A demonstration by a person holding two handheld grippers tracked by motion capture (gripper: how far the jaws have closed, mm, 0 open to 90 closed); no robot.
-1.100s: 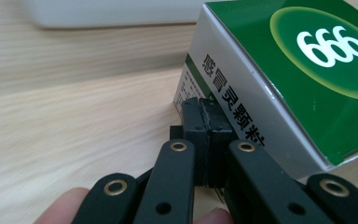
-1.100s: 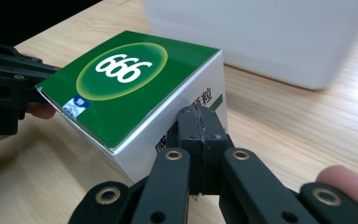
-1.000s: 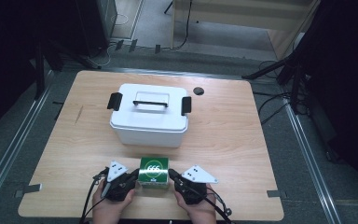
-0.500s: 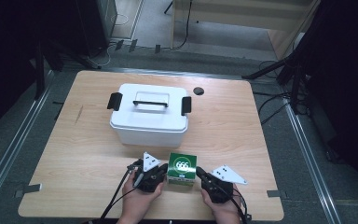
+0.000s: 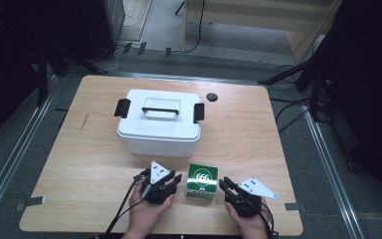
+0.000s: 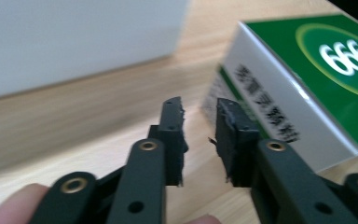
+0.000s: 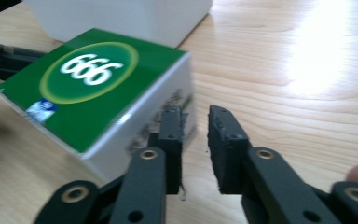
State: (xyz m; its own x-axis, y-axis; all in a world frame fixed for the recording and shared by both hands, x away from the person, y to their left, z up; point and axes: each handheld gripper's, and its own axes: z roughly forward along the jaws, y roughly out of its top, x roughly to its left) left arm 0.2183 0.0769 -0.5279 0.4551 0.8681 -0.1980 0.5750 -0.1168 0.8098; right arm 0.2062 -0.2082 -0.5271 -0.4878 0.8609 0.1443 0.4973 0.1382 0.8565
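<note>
A green carton marked 666 (image 5: 202, 181) (image 6: 307, 84) (image 7: 93, 88) sits on the wooden table (image 5: 258, 134), near its front edge. Just behind it is a white lidded box (image 5: 159, 124) (image 6: 74, 42) with a black handle and black side latches. My left gripper (image 5: 176, 178) (image 6: 199, 109) lies close to the carton's left side. My right gripper (image 5: 225, 183) (image 7: 196, 116) lies close to its right side. Both pairs of jaws have just been opening; each shows a narrow gap with nothing in it. Whether the tips touch the carton I cannot tell.
A small black round disc (image 5: 211, 96) is set in the table behind the white box's right end. Bare wood stretches to the right of the box and carton. Cables and metal rails run on the floor around the table.
The carton and both grippers have shifted to the right along the front of the table. The grippers flanked it tightly before; now a little space shows at its left side.
</note>
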